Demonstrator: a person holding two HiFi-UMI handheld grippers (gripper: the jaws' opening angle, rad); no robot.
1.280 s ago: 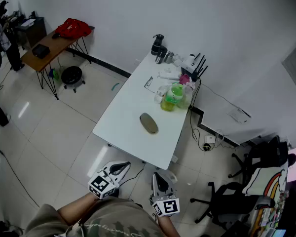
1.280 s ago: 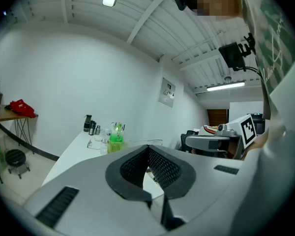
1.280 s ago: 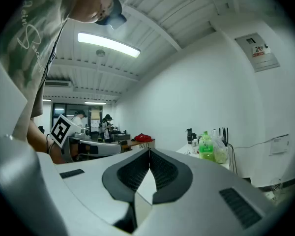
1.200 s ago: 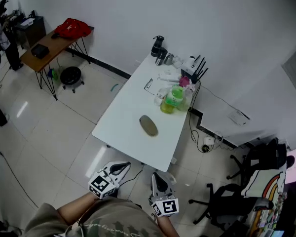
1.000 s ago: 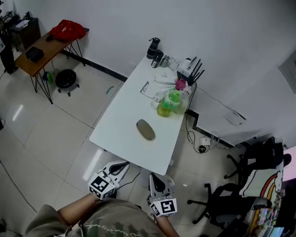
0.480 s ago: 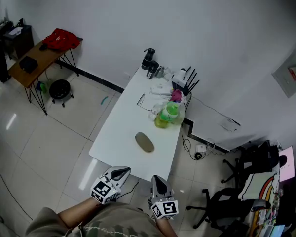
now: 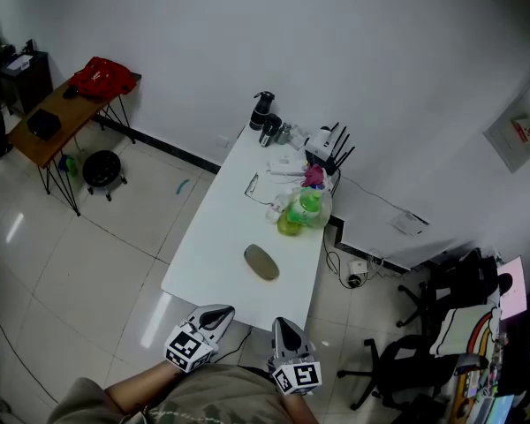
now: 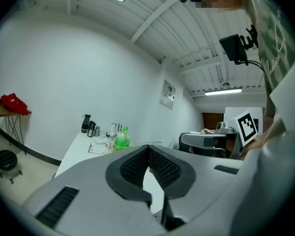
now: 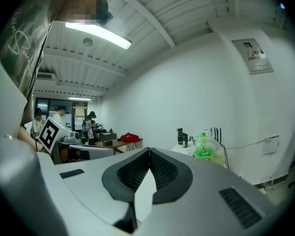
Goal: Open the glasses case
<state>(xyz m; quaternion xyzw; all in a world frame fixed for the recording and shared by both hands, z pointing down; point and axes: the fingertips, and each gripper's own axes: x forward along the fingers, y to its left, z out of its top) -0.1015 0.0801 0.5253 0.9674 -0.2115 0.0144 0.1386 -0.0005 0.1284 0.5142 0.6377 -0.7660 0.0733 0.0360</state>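
- Lying flat on the white surface (image 7: pixel 225 223) is the glasses case (image 7: pixel 261 262). It is a long oval, dull brown-green, smooth like a pebble. It sits near the end closest to the person, with bare top all around it.
- Is it open?
- It looks like one closed lump. It is too small to see the crack of the lid.
- What is behind it?
- A bunch of stuff at the far end. There is a see-through green bottle (image 7: pixel 311 206) and something pink (image 7: pixel 314 176). There is also a tall black flask (image 7: pixel 262 109) and a white box with black sticks poking up (image 7: pixel 327 143).
- Where are the grippers?
- Both are low down, off the near end of the surface and over the shiny tiled floor (image 7: pixel 79 254). They are well apart from the case.
- Is the left gripper (image 8: pixel 148 149) holding anything?
- No. Its two black bumpy pads are pressed together with nothing between them. The body is smooth grey plastic.
- And the right gripper (image 9: pixel 148 154)?
- Same. The pads are squeezed together and pinch nothing. Each gripper has a cube with black and white squares on it.
- Anything else?
- A brown wooden table (image 7: pixel 49 135) by the wall, with a crumpled red cloth (image 7: pixel 98 75) on it.
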